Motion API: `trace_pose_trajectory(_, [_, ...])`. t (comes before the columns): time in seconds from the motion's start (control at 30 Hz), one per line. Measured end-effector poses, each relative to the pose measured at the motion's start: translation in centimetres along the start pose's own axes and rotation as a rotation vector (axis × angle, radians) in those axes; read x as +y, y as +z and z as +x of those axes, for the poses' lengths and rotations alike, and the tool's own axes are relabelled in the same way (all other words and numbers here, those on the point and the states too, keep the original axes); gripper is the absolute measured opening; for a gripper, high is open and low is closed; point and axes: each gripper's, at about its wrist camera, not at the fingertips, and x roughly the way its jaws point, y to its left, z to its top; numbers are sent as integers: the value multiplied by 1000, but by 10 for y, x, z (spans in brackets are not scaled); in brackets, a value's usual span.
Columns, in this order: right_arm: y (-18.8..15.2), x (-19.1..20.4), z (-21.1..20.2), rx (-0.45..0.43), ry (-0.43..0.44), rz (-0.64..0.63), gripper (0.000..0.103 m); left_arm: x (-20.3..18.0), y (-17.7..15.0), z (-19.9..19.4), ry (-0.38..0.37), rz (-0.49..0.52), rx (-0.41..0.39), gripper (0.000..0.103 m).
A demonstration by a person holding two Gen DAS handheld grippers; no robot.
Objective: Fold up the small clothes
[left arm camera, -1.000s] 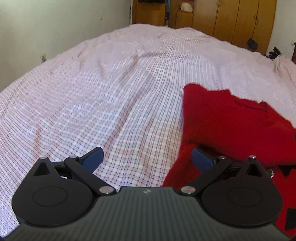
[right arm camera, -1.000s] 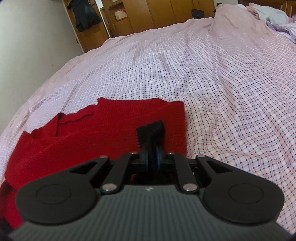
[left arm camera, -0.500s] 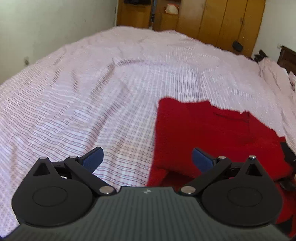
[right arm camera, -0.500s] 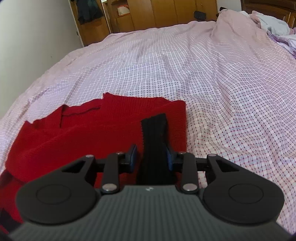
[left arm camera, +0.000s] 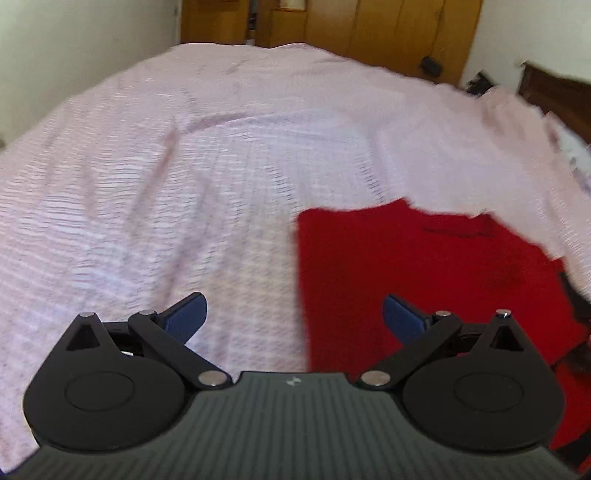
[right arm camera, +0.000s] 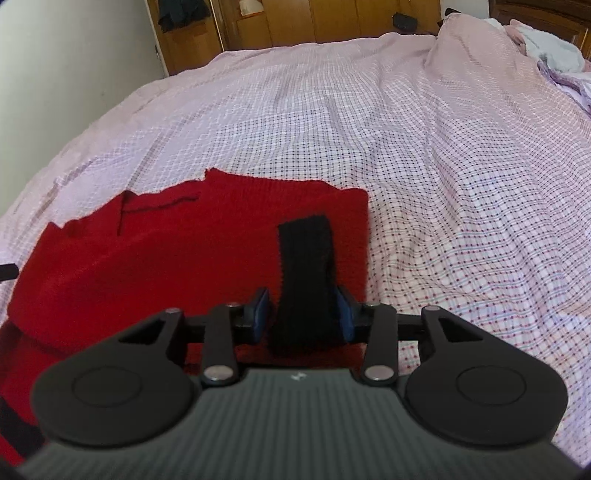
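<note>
The bed (right arm camera: 443, 155) carries my red sweater (right arm camera: 166, 266), lying near its near edge. The black cuff (right arm camera: 304, 254) runs lengthwise away from me across the folded red. My right gripper (right arm camera: 303, 314) has just been opening, the cuff lying loose between its jaws. I'd back straight off without dragging it. My left gripper (left arm camera: 293, 314) gapes wide, holding nothing, straddling the sweater's left edge.

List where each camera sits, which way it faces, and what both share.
Left wrist: on the left tongs, angled down the bed; open tongs straddle the red sweater's edge.
Right wrist: on the right tongs, just been opening, black cuff loose between them.
Shared: sweater, bed, wooden wardrobe.
</note>
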Motion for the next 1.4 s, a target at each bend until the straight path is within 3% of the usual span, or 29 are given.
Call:
trace_pose_trajectory(0.07, [-1,0,-1,-14,8,0,42,-5,3,3,-18,15,-26,103])
trace_pose_trajectory(0.2, [1,-5,-3,-37,28,32,42,-22,8,26,-12,59,-5,103])
trace_pose_trajectory(0.37, [4,-12,-4,-36,32,76,42,-28,9,53,-44,-21,12,102])
trace_pose_trajectory(0.4, [4,-11,-6,-36,30,70,42,-31,9,58,-30,-24,10,99])
trace_pose_trajectory(0.47, [5,-10,-11,-51,17,54,42,-34,6,65,12,-19,11,76])
trace_pose_trajectory(0.53, [6,-9,-15,-86,-22,45,64,-33,3,67,3,-40,-12,56])
trace_pose_trajectory(0.57, [7,-8,-16,-113,-35,41,70,-34,3,65,2,-40,-30,49])
trace_pose_trajectory(0.67, [9,-4,-6,-140,0,23,72,-35,1,59,11,-33,-76,39])
trace_pose_trajectory(0.87, [7,11,28,-123,24,13,72,-20,-6,53,2,-130,-154,33])
trace_pose_trajectory(0.9, [6,15,32,-121,13,-16,67,-18,-7,53,6,-146,-160,33])
trace_pose_trajectory(0.97, [5,19,36,-116,8,-49,41,-14,-9,53,11,-169,-176,33])
trace_pose_trajectory(1.0, [5,19,35,-124,13,-46,15,-13,-11,52,17,-174,-189,33])
trace_pose_trajectory(1.07, [5,17,23,-205,8,-3,14,-10,-14,49,36,-189,-229,33])
trace_pose_trajectory(1.17, [1,34,-3,-375,-17,-94,14,-2,-15,49,105,-218,-263,33])
trace_pose_trajectory(1.23, [3,41,3,-345,-45,-130,14,6,-14,57,97,-263,-221,32])
trace_pose_trajectory(1.33, [2,33,41,-158,-79,-103,18,3,-15,61,108,-244,-213,34])
trace_pose_trajectory(1.4, [-4,24,51,-154,-63,-65,19,-1,-15,64,126,-219,-210,34])
